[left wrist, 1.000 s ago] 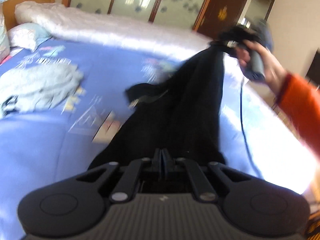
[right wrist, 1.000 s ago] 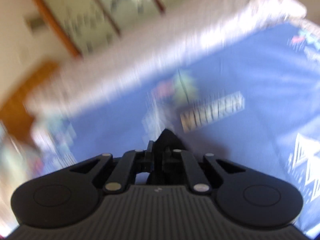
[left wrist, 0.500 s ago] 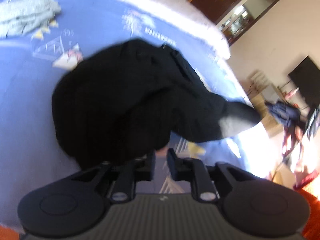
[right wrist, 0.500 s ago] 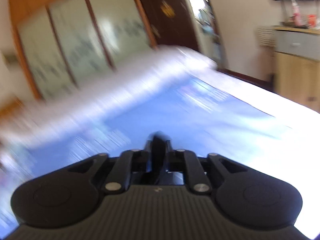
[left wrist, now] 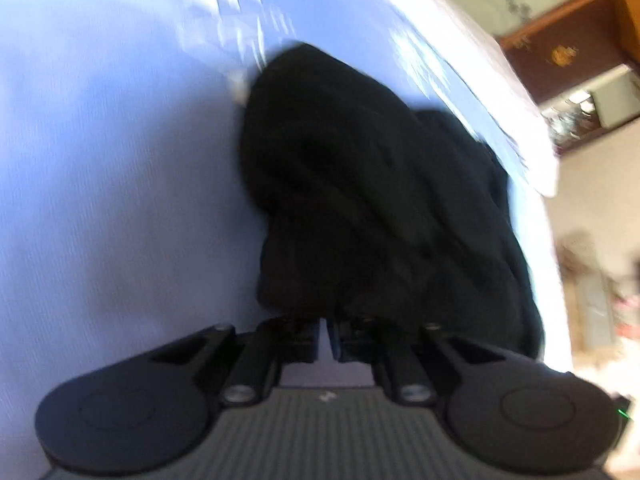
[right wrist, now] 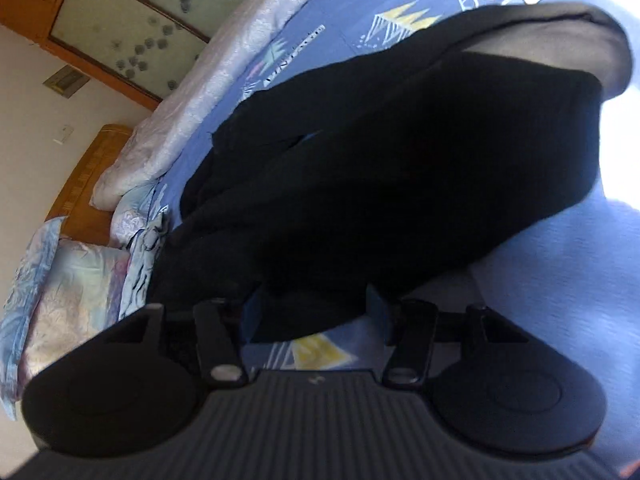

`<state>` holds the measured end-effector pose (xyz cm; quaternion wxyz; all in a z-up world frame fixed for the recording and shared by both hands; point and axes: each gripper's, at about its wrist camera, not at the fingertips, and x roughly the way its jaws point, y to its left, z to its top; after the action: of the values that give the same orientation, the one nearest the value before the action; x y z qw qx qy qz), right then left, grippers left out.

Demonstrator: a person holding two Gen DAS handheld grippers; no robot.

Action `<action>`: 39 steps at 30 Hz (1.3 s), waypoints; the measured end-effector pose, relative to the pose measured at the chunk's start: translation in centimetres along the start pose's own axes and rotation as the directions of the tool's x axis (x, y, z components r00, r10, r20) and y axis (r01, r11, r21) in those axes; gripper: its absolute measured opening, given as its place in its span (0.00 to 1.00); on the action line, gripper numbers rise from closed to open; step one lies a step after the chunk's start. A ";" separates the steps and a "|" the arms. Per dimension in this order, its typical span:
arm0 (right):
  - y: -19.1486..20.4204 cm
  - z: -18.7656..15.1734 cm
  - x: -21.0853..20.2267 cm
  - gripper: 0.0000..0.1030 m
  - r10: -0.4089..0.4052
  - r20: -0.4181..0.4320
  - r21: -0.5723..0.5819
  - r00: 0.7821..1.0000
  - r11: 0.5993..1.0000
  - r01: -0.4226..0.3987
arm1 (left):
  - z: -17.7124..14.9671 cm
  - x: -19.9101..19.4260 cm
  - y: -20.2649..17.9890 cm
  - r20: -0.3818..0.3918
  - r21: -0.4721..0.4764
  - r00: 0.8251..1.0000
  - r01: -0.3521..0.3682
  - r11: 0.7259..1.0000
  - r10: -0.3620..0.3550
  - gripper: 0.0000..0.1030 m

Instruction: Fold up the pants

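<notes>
The black pants [left wrist: 380, 200] lie bunched on the blue patterned bed cover [left wrist: 112, 184], and the left wrist view shows the left gripper [left wrist: 326, 334] at their near edge, its fingers drawn almost together with only a bare slit and no cloth visibly caught. Only the right wrist view shows the right gripper [right wrist: 316, 312], whose fingers stand apart, having just widened, with a fold of pants between them but not pressed, and also the pillows [right wrist: 76, 280] and wooden headboard [right wrist: 86, 176] at far left.

Home bedroom, bed [right wrist: 224, 92], pillow [right wrist: 80, 280], wardrobe [right wrist: 132, 20]
</notes>
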<state>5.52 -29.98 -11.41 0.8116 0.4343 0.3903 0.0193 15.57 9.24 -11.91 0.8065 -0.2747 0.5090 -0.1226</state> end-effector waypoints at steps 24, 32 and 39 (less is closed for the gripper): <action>9.5 9.3 2.3 0.85 -0.199 0.226 -0.525 0.953 0.799 0.292 | -0.1 3.6 -6.8 0.054 0.019 0.996 0.073 0.997 -0.074 0.94; 7.2 9.1 11.9 0.29 -0.378 0.159 -0.774 0.912 0.525 0.353 | 1.7 6.8 -8.3 -0.019 0.066 0.999 0.052 0.996 -0.051 0.23; 4.7 15.8 1.8 0.07 -0.250 0.349 -0.429 0.903 0.815 0.391 | 3.4 -4.2 -4.8 -0.009 0.039 0.996 0.092 0.995 -0.092 0.19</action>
<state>18.48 -37.34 -4.12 0.9321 0.1406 0.3237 -0.0818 17.06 8.39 -4.89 0.8035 -0.2816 0.4961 -0.1704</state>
